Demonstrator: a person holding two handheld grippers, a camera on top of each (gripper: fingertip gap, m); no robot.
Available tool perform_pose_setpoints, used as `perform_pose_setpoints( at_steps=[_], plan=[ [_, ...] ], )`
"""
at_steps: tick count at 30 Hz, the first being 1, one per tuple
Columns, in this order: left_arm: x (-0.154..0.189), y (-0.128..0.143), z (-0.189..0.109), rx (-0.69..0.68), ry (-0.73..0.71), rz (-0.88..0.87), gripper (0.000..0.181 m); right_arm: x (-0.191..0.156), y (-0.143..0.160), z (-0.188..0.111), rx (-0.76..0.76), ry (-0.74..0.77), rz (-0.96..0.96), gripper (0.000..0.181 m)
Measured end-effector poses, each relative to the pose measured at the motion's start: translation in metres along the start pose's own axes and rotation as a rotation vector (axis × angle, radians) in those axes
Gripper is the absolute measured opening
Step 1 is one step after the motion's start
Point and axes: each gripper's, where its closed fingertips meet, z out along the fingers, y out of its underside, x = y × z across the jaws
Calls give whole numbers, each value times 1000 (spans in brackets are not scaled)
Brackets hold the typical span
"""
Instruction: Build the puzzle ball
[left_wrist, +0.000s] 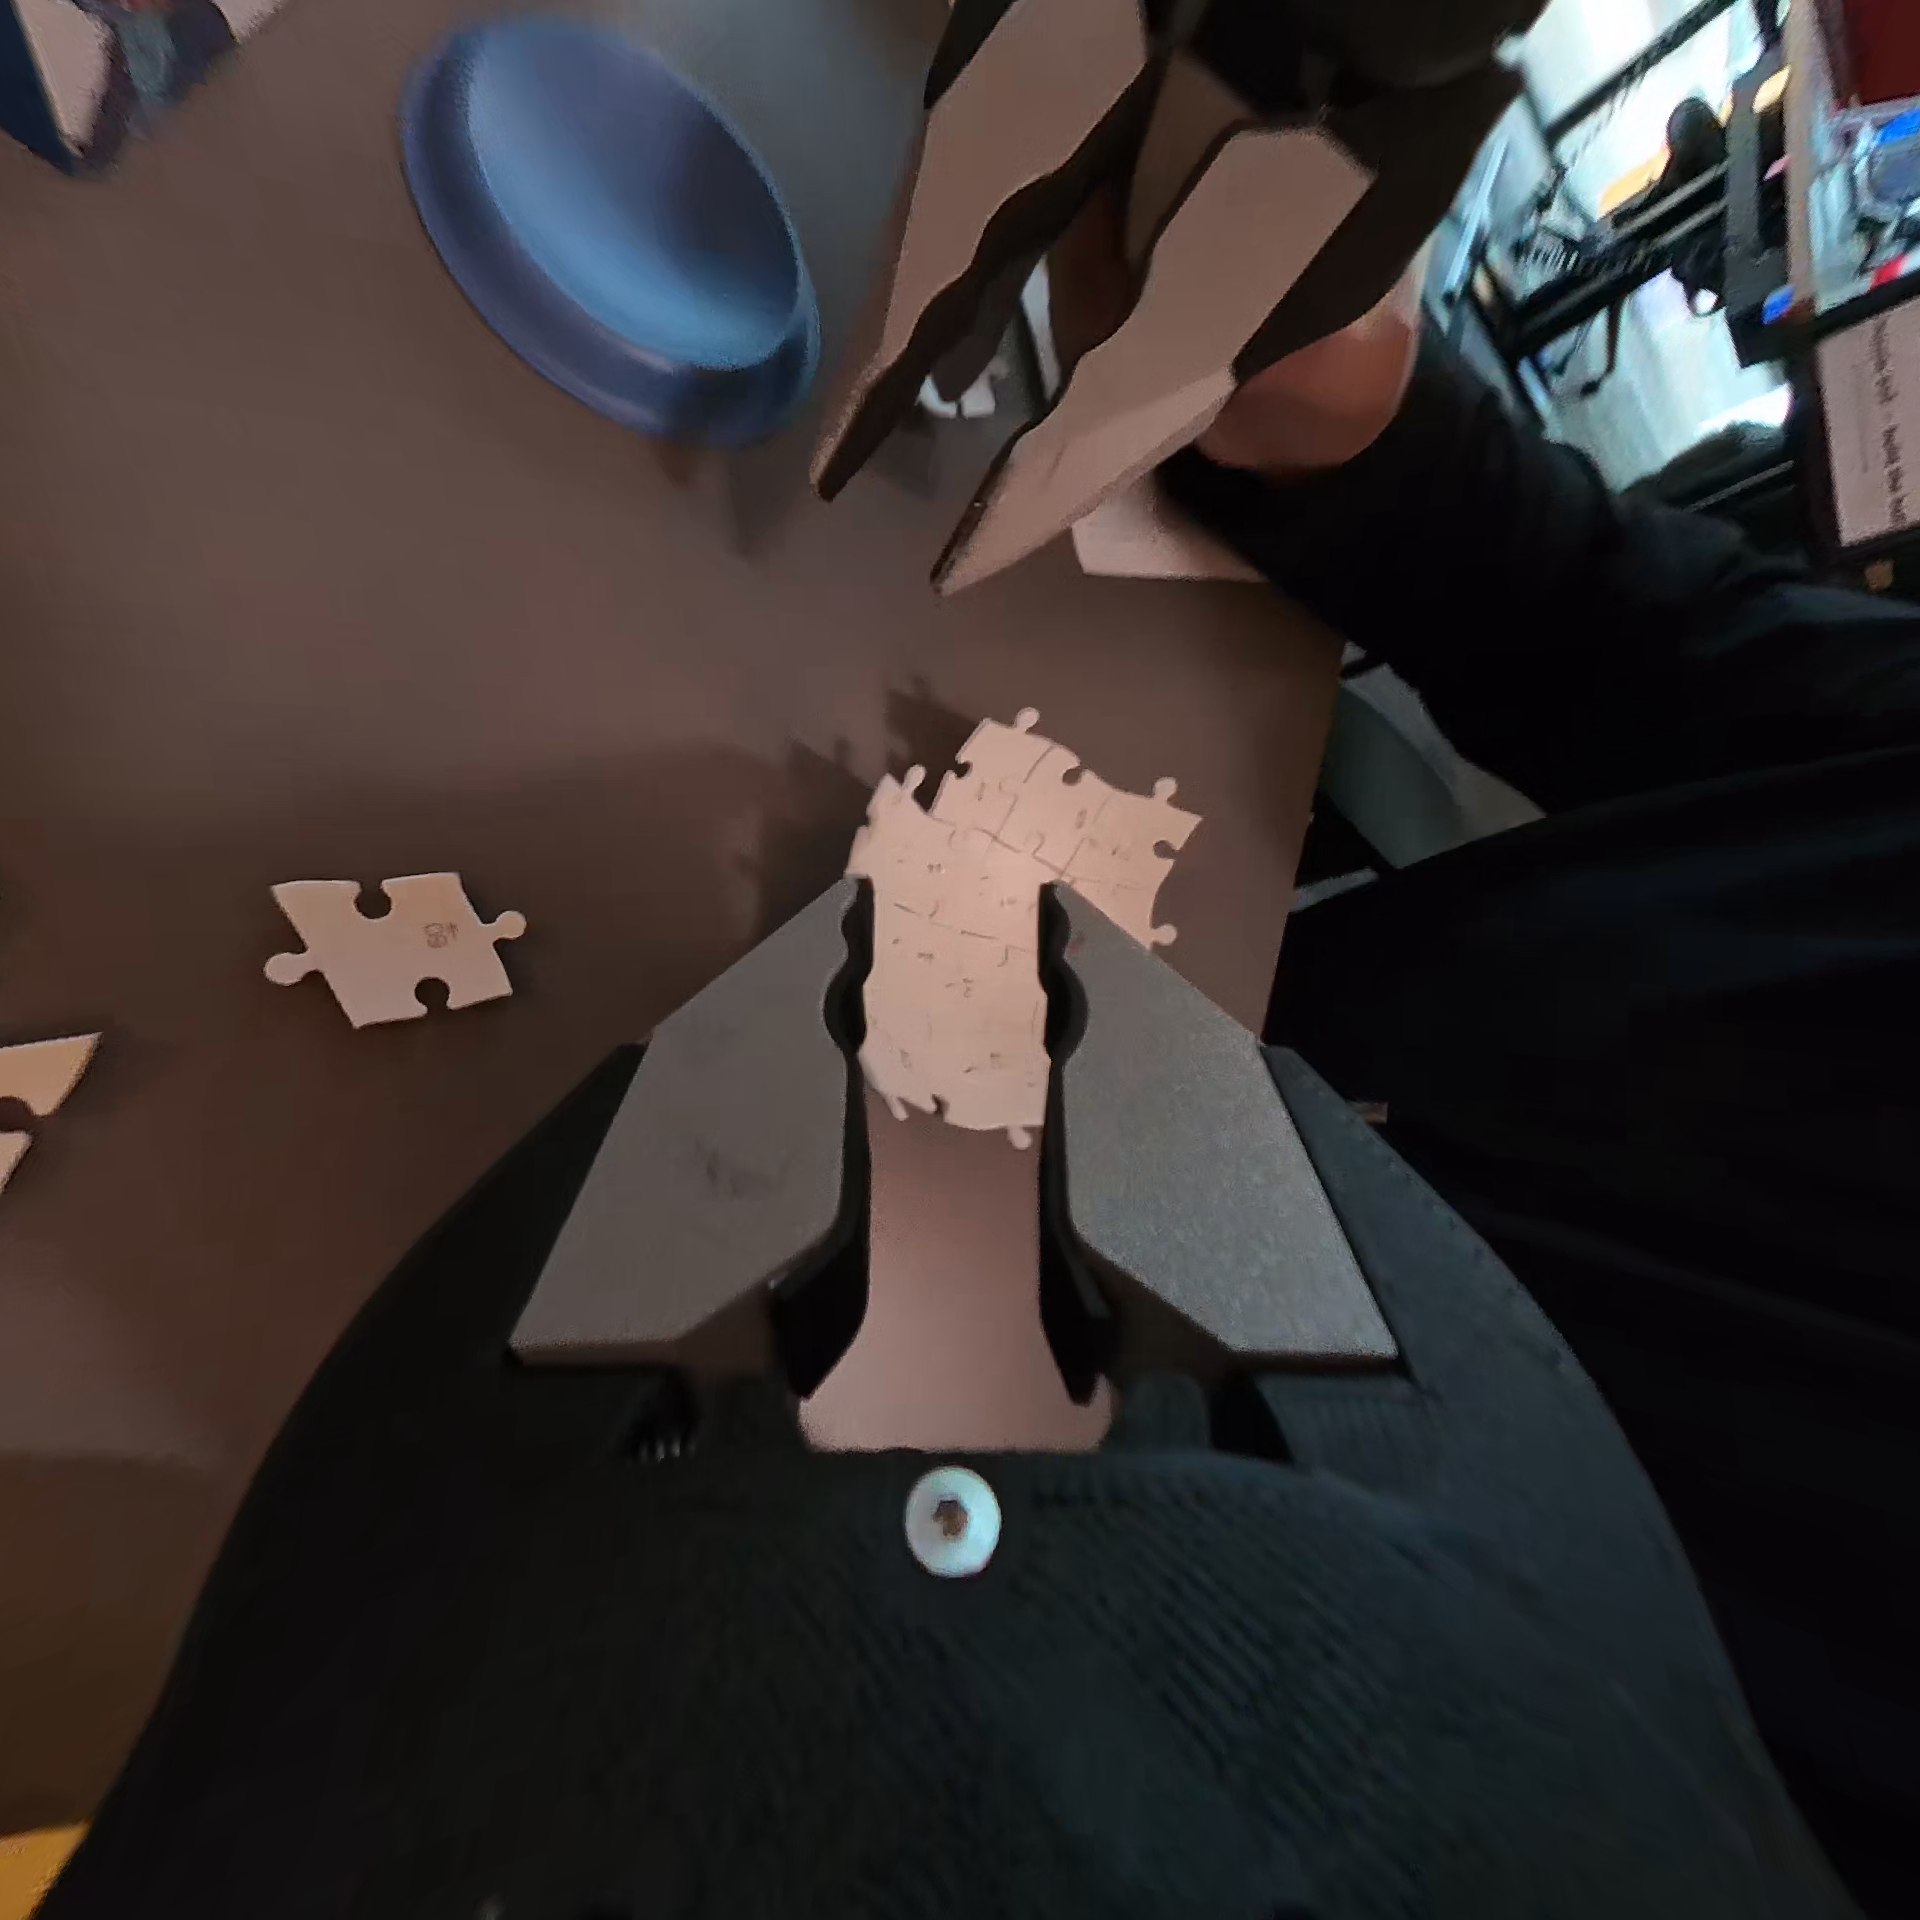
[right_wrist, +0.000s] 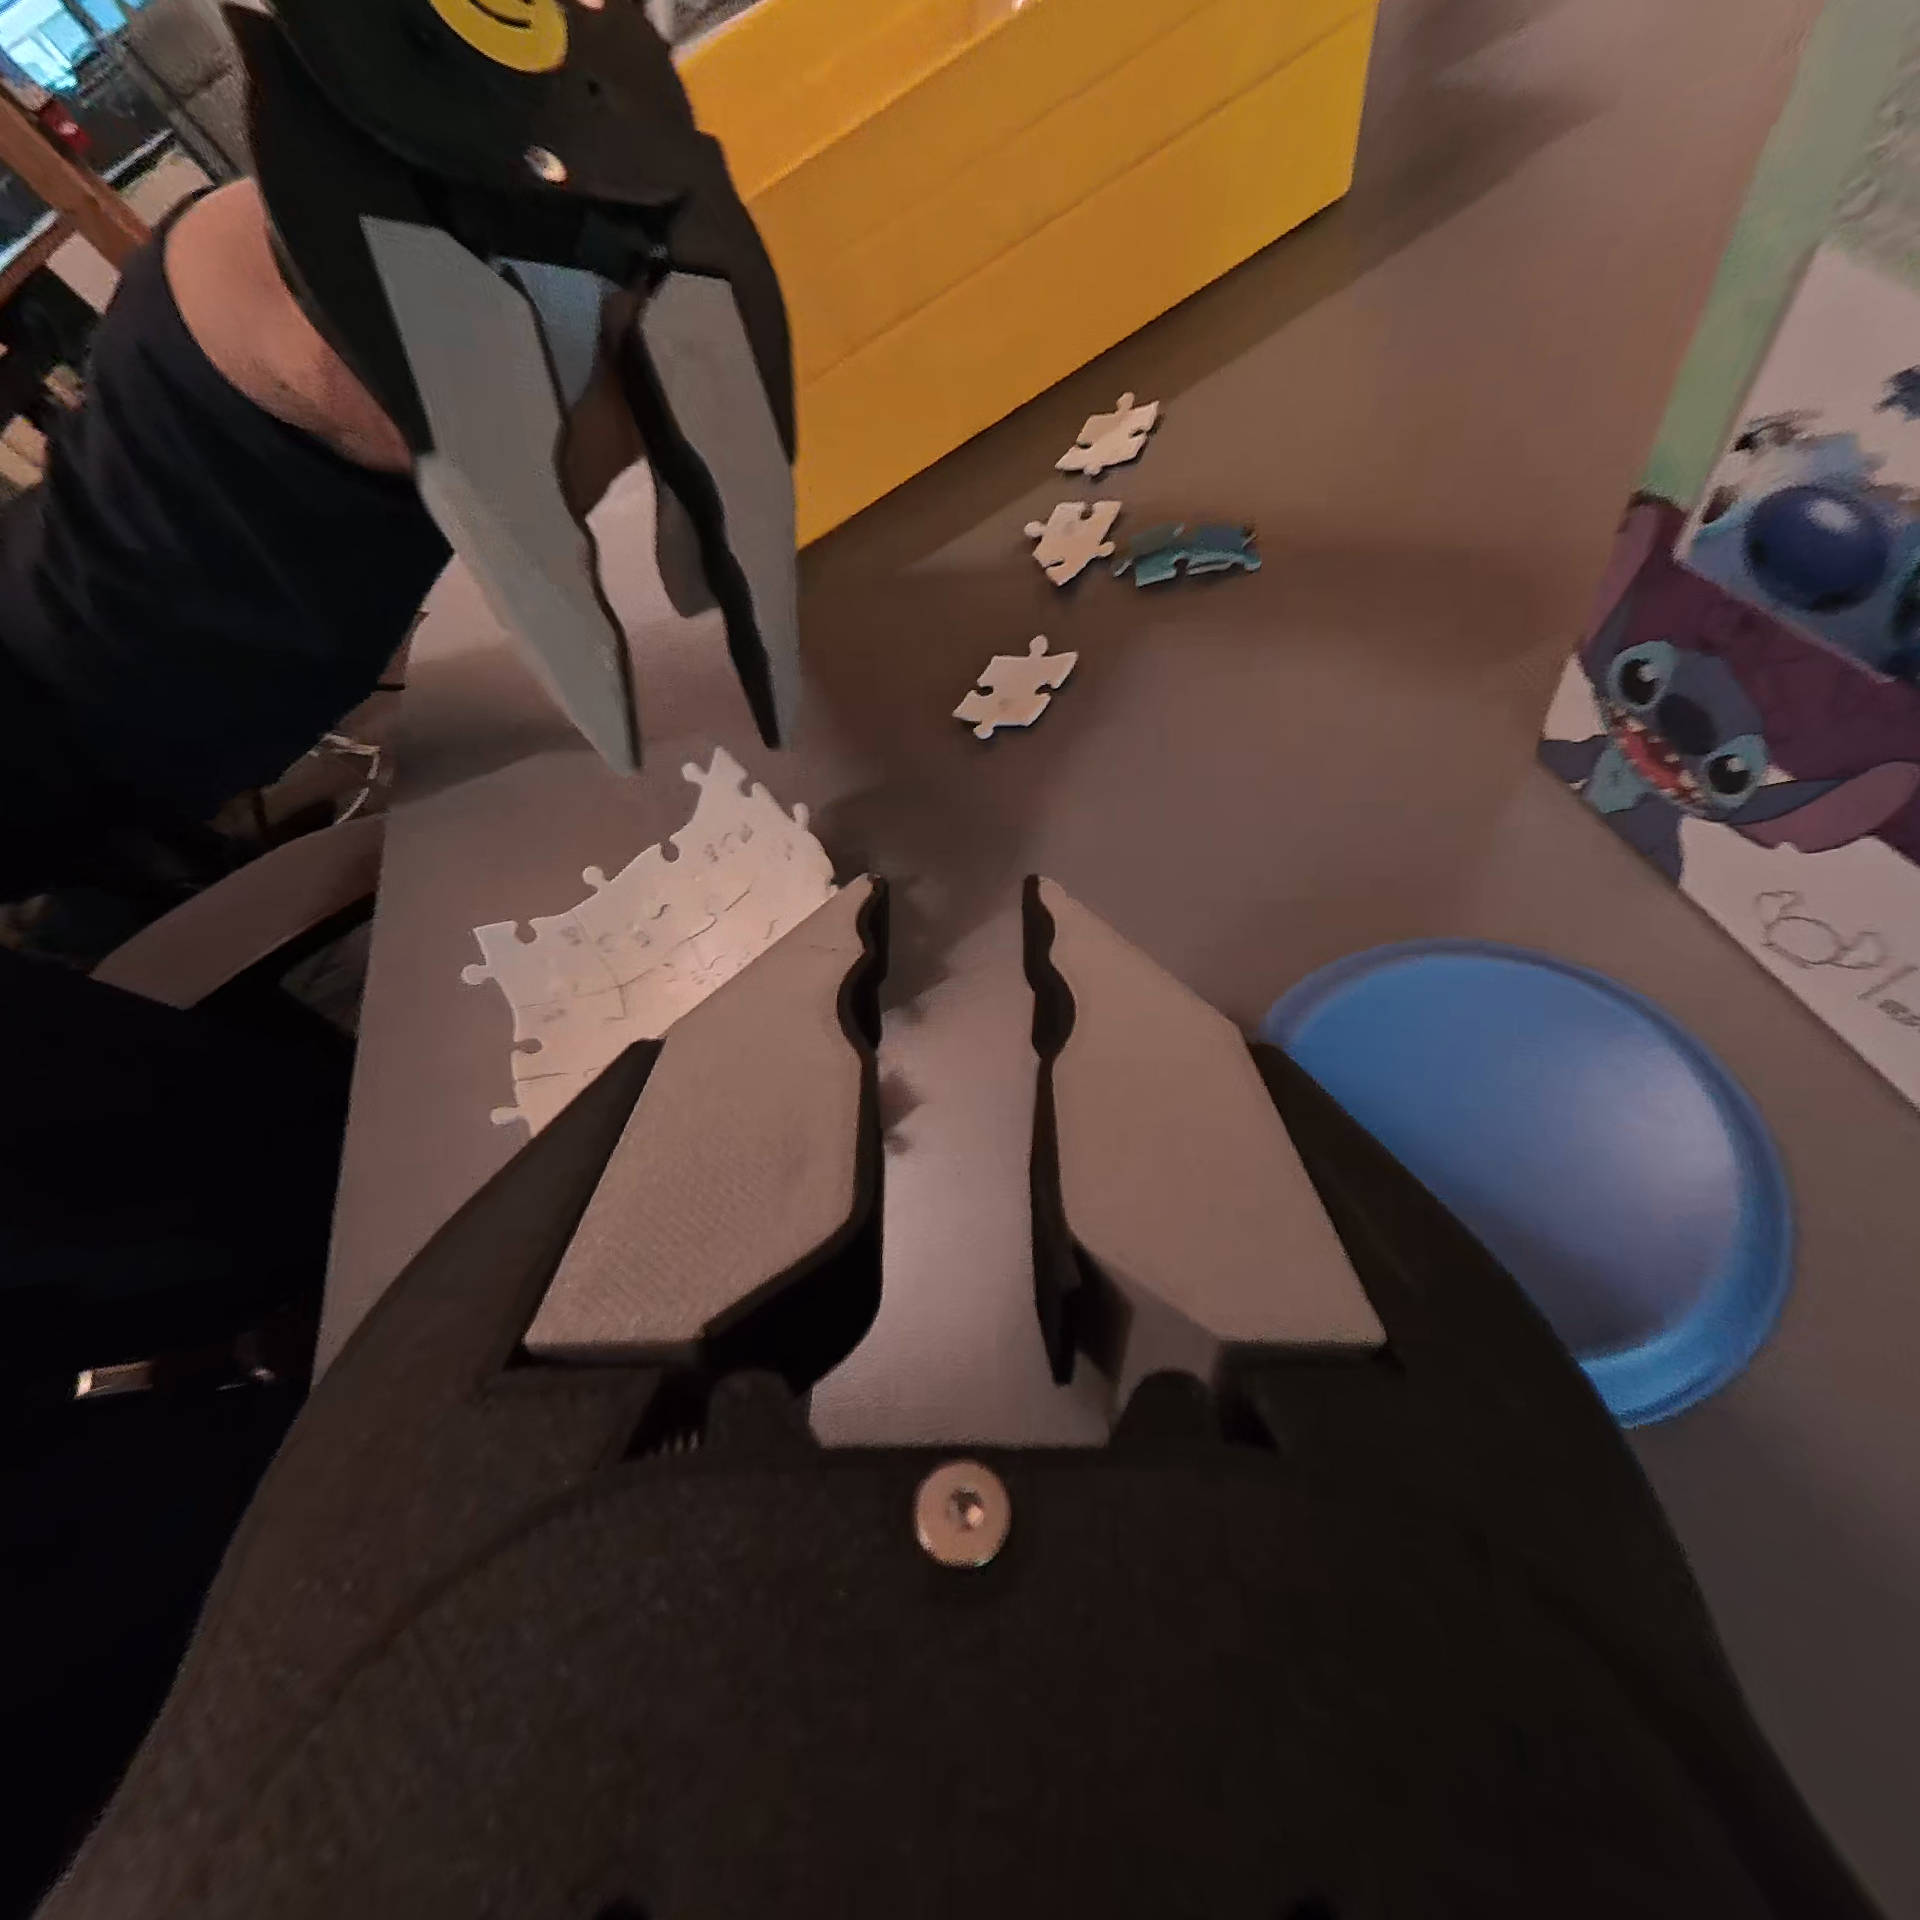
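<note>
A curved, joined section of white-backed puzzle pieces (left_wrist: 1081, 831) lies on the brown table near its edge; it also shows in the right wrist view (right_wrist: 665, 935). My left gripper (left_wrist: 956, 899) is open and hovers just above this section without touching it; it shows from the side in the right wrist view (right_wrist: 701, 748). My right gripper (right_wrist: 954, 891) is open and empty, over bare table just right of the section; it also shows in the left wrist view (left_wrist: 891, 532). Loose pieces lie apart: one white (left_wrist: 395, 951), three white (right_wrist: 1018, 691) and one blue face-up (right_wrist: 1190, 556).
A blue dome-shaped stand (right_wrist: 1538, 1174) sits on the table right of my right gripper, also seen in the left wrist view (left_wrist: 613, 229). A yellow box (right_wrist: 1039, 208) stands at the back. A picture box (right_wrist: 1766, 675) stands far right. The table edge (left_wrist: 1309, 790) runs beside the section. My right fingertips sit around 7 cm from my left ones.
</note>
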Motion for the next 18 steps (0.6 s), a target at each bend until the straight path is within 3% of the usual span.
perform_pose_setpoints(
  at_steps=[9, 15, 16, 18],
  plan=[
    [6, -6, -66, 339, -210, -7, 38, 19, -15, -14, 121, 157, -77, 34],
    [-45, 20, -103, 477, -689, 75, 41, 29, -20, -21, 161, 246, -107, 53],
    [-47, 21, -105, 516, -728, 110, 33, 29, -21, -22, 171, 253, -112, 54],
    [-44, 21, -105, 597, -747, 142, 35, 28, -23, -24, 183, 262, -119, 54]
  ],
)
